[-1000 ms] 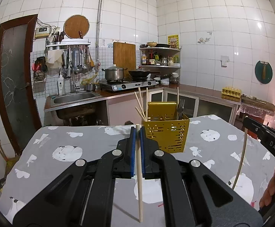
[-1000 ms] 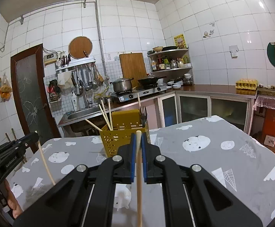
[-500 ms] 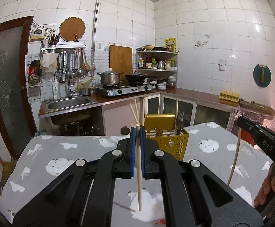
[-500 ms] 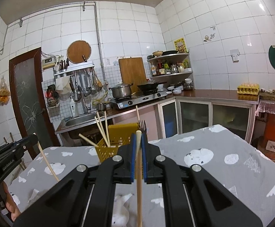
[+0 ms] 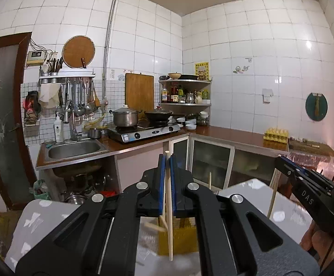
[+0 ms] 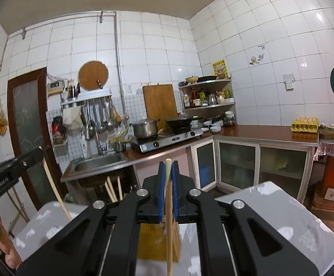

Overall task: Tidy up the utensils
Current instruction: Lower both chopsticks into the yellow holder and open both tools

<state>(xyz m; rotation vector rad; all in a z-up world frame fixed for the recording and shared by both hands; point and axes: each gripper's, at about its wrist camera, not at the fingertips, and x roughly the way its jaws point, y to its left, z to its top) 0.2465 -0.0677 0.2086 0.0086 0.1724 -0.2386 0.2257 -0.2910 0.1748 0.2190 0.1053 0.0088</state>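
left tongs (image 5: 167, 161): blue pads closed on one pale wooden chopstick (image 5: 168, 207), held upright, its lower end hanging in front of the yellow utensil holder (image 5: 183, 237).
right tongs (image 6: 168, 168): pads closed on a second chopstick (image 6: 169, 218), upright, its lower end passing in front of the same holder (image 6: 153, 241).
yellow utensil holder: perforated plastic, on the grey patterned tabletop (image 5: 282, 209) just beyond both tongs, largely hidden by them; several chopsticks already inside, leaning left.
background: steel sink (image 5: 75, 148) far left, gas stove with pot (image 5: 124, 117) far centre, egg tray (image 5: 276, 134) far right.
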